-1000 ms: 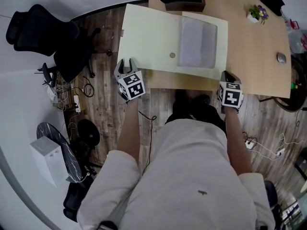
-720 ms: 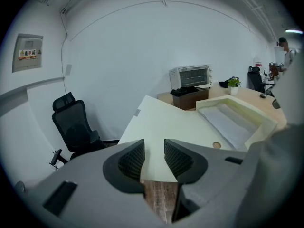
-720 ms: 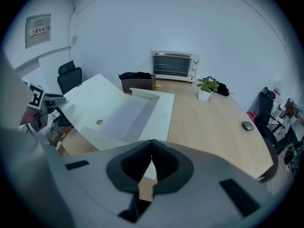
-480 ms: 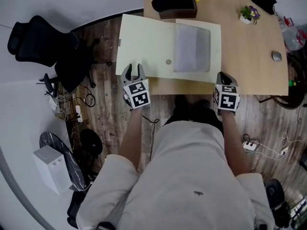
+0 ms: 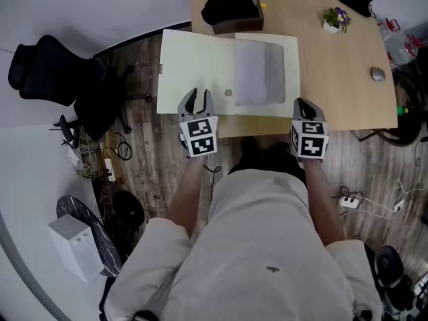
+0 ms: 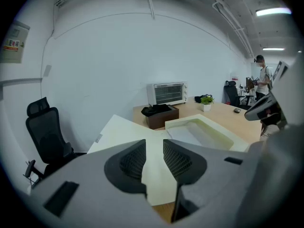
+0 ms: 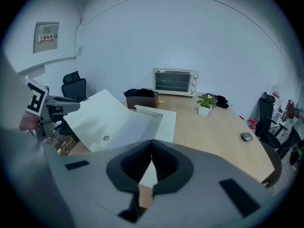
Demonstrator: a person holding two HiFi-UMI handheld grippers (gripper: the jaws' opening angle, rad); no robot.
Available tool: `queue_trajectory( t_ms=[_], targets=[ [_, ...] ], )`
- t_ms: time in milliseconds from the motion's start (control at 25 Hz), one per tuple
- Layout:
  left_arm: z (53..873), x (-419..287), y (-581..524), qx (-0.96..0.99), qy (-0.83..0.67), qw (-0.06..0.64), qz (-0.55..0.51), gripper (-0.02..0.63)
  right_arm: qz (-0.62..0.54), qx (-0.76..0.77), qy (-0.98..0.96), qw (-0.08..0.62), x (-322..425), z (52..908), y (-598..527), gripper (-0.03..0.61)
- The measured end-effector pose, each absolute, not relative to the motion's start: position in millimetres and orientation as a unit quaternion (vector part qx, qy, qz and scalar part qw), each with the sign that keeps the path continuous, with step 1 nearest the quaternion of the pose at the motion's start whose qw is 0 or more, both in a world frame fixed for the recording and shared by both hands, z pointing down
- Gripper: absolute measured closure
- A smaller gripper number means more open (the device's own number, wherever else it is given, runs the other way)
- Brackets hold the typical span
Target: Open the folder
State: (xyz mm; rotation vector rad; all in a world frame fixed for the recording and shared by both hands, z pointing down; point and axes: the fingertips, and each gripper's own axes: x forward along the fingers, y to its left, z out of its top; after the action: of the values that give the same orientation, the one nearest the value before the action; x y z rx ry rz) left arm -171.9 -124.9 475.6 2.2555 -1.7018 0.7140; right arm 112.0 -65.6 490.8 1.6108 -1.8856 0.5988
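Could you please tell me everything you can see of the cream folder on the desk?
The cream, plastic-looking folder lies open on the light wooden desk. Its left flap is plain, with a small round fastener close to the fold, and it juts out past the desk's left edge, over the floor. Its right half carries a greyish, shallow pocket with a raised rim. Its far edge runs up to a dark brown box; whether they touch cannot be told.

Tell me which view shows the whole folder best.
The head view: the folder lies open on the desk, with both halves seen from above and almost nothing covering it. The left gripper view shows it low and slanted, its near edge hidden. The right gripper view shows it from the side, also partly covered.
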Motion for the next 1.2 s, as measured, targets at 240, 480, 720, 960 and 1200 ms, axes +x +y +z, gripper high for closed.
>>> queue_trajectory(
  t_ms=[240,480,720,960,1200],
  targets=[
    [454.9,-141.7,-127.1,0.794,-0.556,0.114,0.217,0.505,0.208,0.607,-0.719,0.268,106.2,468.5,-69.9,0.577],
    [435.8,-118.1,-128.4,0.816,-0.533,0.114,0.193,0.523,0.195,0.608,-0.728,0.251,101.3,451.9,-72.5,0.575],
    [420.4,-98.4,-129.0,0.833,-0.512,0.111,0.176,0.548,0.19,0.605,-0.737,0.233,97.3,443.8,-75.4,0.575],
    [415.8,-80.7,-122.1,0.848,-0.49,0.114,0.17,0.565,0.186,0.605,-0.738,0.232,96.4,440.5,-72.5,0.575],
    [412.2,-69.5,-116.9,0.858,-0.473,0.117,0.164,0.586,0.181,0.604,-0.742,0.229,94.8,435.8,-72.6,0.575]
  ],
)
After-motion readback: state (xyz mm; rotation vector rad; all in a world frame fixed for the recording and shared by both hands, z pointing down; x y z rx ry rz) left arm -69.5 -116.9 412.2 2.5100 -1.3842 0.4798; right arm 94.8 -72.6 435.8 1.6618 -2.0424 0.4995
